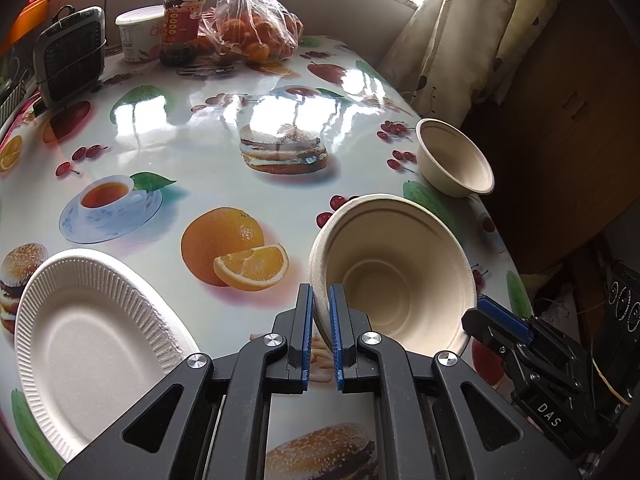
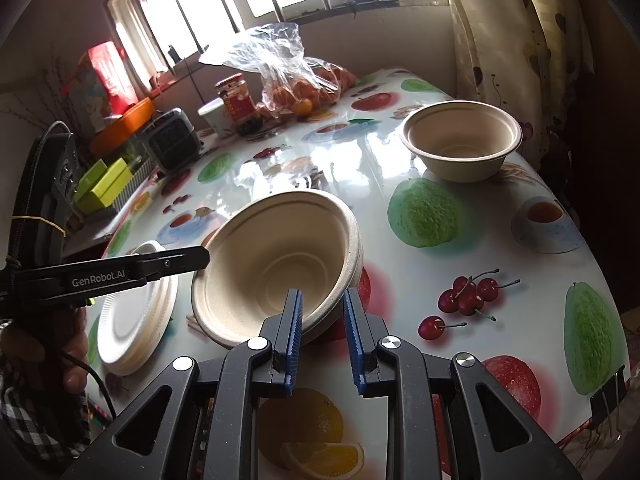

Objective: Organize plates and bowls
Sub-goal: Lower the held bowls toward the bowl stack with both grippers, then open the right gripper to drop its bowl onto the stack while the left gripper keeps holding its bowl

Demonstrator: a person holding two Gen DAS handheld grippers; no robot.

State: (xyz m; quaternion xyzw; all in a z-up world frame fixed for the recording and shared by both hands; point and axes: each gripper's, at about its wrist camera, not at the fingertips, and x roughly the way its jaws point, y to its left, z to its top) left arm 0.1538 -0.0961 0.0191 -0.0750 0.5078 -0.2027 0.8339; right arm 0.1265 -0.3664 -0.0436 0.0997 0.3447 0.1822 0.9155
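Here, bowl (image 1: 394, 268) rim pinched, left tool (image 1: 321, 302), right tool (image 2: 321, 308)

Glossy table (image 1: 192, 152) under a fruit-and-burger print cloth. Resting on it: stacked white paper plates (image 2: 132, 320) at the near left, a beige bowl (image 2: 460, 140) near the right edge, and, at the far end (toward the window), a jar (image 1: 184, 20), tub (image 1: 138, 34), bagged oranges (image 1: 256, 36), small heater (image 1: 70, 56).
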